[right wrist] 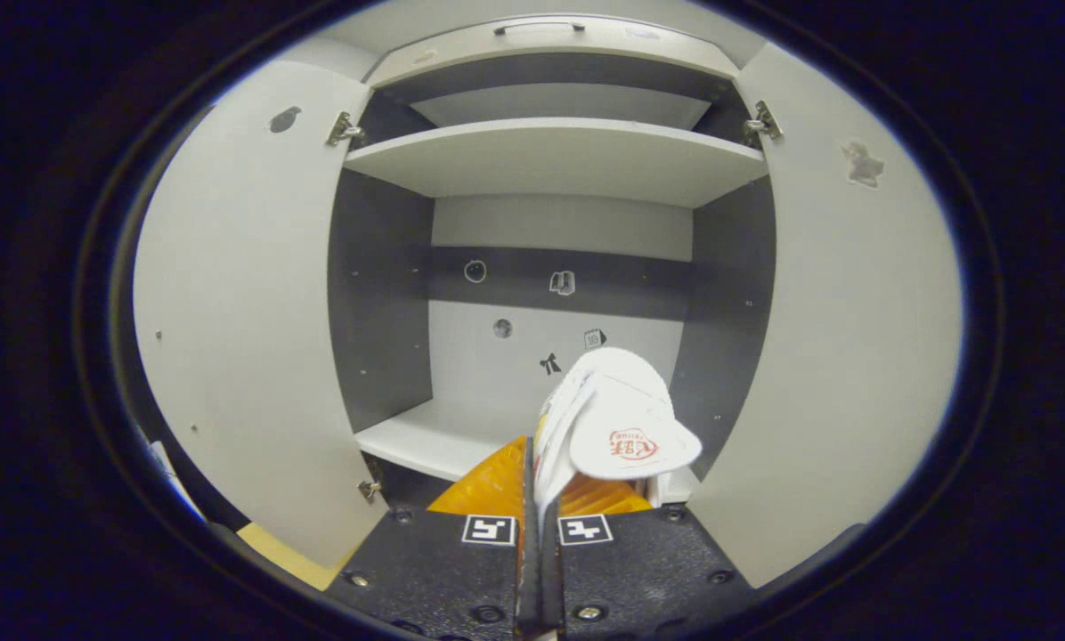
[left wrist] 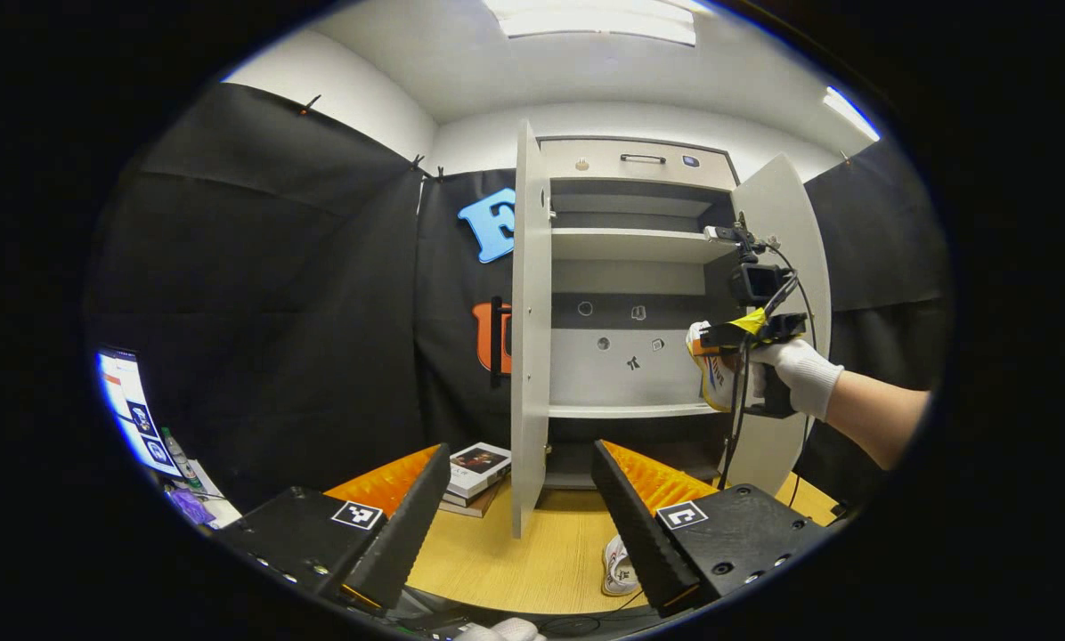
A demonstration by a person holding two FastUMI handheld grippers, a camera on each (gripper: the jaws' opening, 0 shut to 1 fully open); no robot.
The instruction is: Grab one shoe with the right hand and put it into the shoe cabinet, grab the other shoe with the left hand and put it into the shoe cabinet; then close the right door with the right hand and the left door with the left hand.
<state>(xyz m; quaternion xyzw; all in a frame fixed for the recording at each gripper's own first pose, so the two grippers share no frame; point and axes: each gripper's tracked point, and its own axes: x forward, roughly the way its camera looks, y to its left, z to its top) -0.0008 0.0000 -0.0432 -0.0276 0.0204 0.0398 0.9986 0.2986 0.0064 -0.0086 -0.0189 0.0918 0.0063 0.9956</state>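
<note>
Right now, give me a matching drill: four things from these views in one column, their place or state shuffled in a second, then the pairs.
Things:
1. white shoe with orange logo
2. second white shoe
3. stack of books
4. left hand-held gripper

Place or state:
A. open, holding nothing
B. lying on the wooden table in front of the grey shoe cabinet
C. clamped in the right hand-held gripper, at the cabinet opening
D. on the table beside the cabinet's open left door

Pairs: 1-C, 2-B, 3-D, 4-A
</note>
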